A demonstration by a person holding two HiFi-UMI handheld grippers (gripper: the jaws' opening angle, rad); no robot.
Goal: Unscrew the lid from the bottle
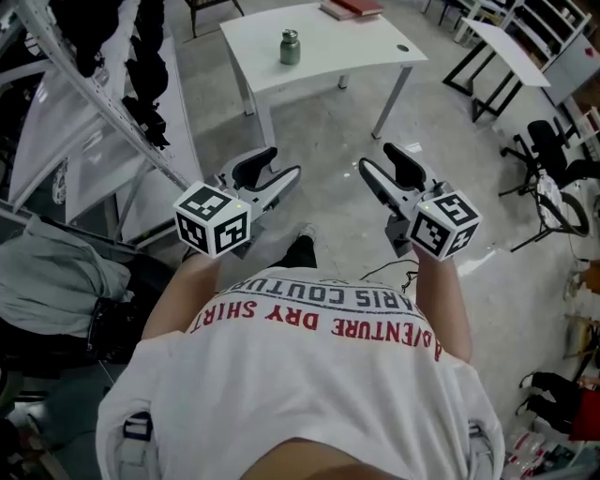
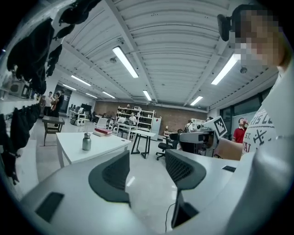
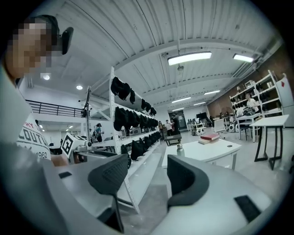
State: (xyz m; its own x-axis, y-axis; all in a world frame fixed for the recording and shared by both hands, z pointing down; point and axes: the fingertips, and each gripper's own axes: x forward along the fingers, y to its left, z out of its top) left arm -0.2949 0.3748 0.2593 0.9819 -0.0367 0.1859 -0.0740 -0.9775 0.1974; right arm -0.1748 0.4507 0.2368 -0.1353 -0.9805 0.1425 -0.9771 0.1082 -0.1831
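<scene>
A small green bottle (image 1: 290,48) with a silver lid stands upright on the white table (image 1: 347,52) far ahead of me. It also shows in the left gripper view as a bottle (image 2: 86,142) on the table (image 2: 103,143), and small in the right gripper view as a bottle (image 3: 179,149). My left gripper (image 1: 279,176) and right gripper (image 1: 382,167) are held in front of my chest above the floor, well short of the table. Both stand open with nothing between the jaws (image 2: 146,170) (image 3: 148,175).
A red book (image 1: 353,8) lies at the table's far side. A rack with dark garments (image 1: 122,66) runs along the left. More white desks (image 1: 514,52) and a black office chair (image 1: 553,155) stand to the right. People stand far off in the room.
</scene>
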